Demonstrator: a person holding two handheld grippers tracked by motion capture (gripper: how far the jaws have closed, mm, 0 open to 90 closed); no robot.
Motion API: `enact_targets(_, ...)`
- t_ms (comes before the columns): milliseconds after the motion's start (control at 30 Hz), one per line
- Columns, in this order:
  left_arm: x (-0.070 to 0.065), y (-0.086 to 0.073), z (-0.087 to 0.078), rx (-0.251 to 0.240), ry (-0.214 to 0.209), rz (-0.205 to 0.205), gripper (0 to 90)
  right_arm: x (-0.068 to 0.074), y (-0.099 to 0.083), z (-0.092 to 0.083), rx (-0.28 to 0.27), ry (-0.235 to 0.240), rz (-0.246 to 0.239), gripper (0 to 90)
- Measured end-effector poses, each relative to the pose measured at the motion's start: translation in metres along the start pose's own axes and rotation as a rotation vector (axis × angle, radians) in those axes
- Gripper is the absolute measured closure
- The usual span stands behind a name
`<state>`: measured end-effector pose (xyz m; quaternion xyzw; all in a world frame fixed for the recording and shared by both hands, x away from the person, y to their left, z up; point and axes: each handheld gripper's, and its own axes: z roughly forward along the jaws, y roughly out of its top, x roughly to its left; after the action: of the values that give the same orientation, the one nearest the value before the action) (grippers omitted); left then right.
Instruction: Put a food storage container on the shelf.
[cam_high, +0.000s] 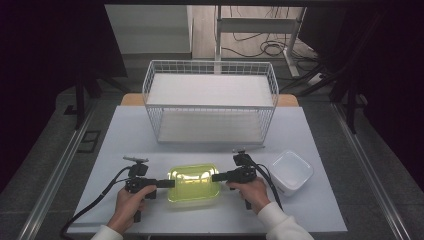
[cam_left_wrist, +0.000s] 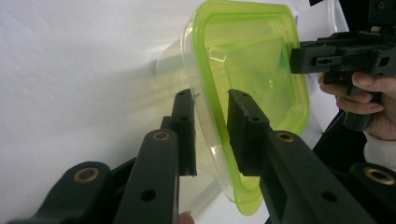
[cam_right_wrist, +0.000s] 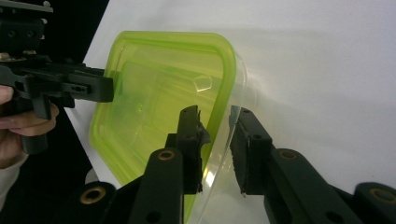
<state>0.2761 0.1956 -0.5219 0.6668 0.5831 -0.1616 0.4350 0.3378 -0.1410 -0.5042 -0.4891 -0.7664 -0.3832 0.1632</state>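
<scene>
1. The left gripper (cam_left_wrist: 211, 100) has its jaws narrowed onto the wall and rim of the green container (cam_left_wrist: 252, 70): in the left gripper view one pad sits outside the clear wall and the other inside under the green rim, and both look to press on the plastic

2. The right gripper (cam_right_wrist: 216, 116) mirrors this on the opposite short side; in the right gripper view its jaws straddle the rim, drawn in close on the wall, with a sliver of gap possibly left at the outer pad, so the grip reads as just taken

3. Judged from this, the two side grips are meant to share the load and keep the open container level for a lift, since one jaw pair on a thin flexible wall would let it tip or flex

4. In the high view the green container (cam_high: 194, 182) rests on the desk (cam_high: 130, 130) near its front edge, between the two hands, left gripper (cam_high: 170, 183) at its 9 o'clock and right gripper (cam_high: 216, 176) at its 3 o'clock

5. A white container (cam_high: 291, 171) stands just beside the right hand, at 3 o'clock from the green one and apart from it

6. The wire rack (cam_high: 210, 100) with two shelves stands at 12 o'clock, well apart, a likely place for the container
</scene>
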Motion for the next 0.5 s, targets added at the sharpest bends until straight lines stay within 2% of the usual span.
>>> enact_targets(167, -0.005, -0.001, -0.004, -0.042, -0.008, 0.012, 77.4, 0.004, -0.002, -0.004, -0.027, -0.006, 0.001, 77.3)
enact_targets(200, -0.007, -0.001, -0.008, -0.060, -0.014, 0.026, 77.7, 0.006, -0.003, -0.006, -0.031, -0.008, -0.006, 77.7)
enact_targets(500, -0.013, -0.002, -0.015, -0.083, -0.033, 0.056, 78.2, 0.011, -0.003, -0.013, -0.063, 0.007, -0.049, 79.2)
